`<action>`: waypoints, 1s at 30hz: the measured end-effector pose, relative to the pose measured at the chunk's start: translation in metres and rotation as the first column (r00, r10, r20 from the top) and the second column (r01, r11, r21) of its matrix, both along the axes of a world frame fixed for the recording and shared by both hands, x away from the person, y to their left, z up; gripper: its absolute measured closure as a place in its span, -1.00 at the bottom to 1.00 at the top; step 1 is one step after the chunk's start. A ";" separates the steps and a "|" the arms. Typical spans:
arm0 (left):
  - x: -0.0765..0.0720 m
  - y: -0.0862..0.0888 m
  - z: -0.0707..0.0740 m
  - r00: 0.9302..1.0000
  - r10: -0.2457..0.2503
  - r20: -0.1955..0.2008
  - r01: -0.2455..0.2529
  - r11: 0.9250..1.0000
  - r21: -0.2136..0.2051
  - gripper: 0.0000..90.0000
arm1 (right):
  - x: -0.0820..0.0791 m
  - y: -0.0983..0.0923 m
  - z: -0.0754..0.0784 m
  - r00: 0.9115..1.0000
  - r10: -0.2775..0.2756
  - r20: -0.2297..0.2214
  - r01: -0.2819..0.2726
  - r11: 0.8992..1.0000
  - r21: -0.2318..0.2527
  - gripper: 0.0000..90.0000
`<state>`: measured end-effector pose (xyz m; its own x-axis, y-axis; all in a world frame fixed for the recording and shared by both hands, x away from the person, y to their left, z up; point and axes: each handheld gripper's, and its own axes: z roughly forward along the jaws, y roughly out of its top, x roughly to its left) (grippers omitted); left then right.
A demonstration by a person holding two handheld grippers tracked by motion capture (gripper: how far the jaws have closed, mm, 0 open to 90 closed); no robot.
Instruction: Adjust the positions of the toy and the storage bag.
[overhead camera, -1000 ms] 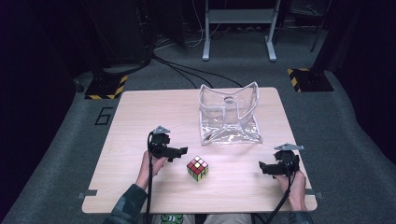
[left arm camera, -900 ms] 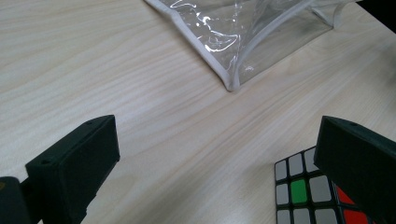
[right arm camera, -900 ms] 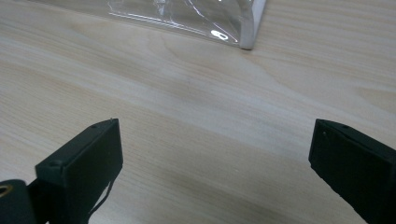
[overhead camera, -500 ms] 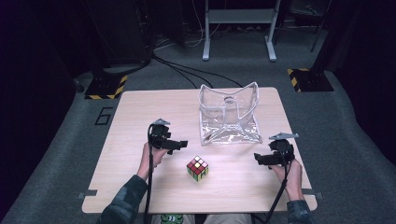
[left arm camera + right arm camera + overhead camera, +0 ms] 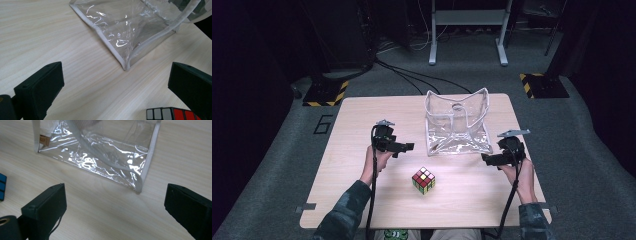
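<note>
**Two spread grippers flanking a clear bag, with a cube between them**

The left gripper (image 5: 404, 148) is held above the table (image 5: 337, 175), its jaws pointing toward the bag (image 5: 457, 127). In the left gripper view the jaws are seen spread wide, with nothing between them but bare wood. The near corner of the bag lies ahead of the jaws, apart from them. The cube (image 5: 423, 180) is located just beside the right-hand jaw in that view, at its inner foot, where black-edged grey and red tiles are shown; whether it is touched cannot be told.

The bag is stood upright with its mouth open, between the two grippers and beyond both.

The right gripper (image 5: 492, 159) is likewise held released, its jaws wide apart and empty. In the right gripper view a seamed corner of the bag is seen ahead of the jaws, clear of them, and blue tiles of the cube are seen far off the left-hand jaw.
</note>
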<state>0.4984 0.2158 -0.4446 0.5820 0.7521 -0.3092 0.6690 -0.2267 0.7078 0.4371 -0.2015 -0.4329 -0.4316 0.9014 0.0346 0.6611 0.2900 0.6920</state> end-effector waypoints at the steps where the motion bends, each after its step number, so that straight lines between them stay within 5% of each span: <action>1: 0.001 -0.001 0.001 1.000 0.000 0.005 0.000 1.000 0.000 -1.00 | 0.001 0.001 0.002 1.000 0.001 0.007 -0.001 1.000 0.000 -0.92; 14: 0.017 -0.017 0.020 1.000 -0.012 0.027 0.011 0.999 0.031 -0.99 | 0.017 0.006 0.031 0.999 -0.001 0.033 0.000 1.000 0.024 -0.93; 30: 0.040 -0.034 0.041 0.999 -0.014 0.033 0.014 1.000 -0.003 -0.96 | 0.037 0.010 0.059 0.999 0.013 0.053 -0.015 0.999 0.041 -0.92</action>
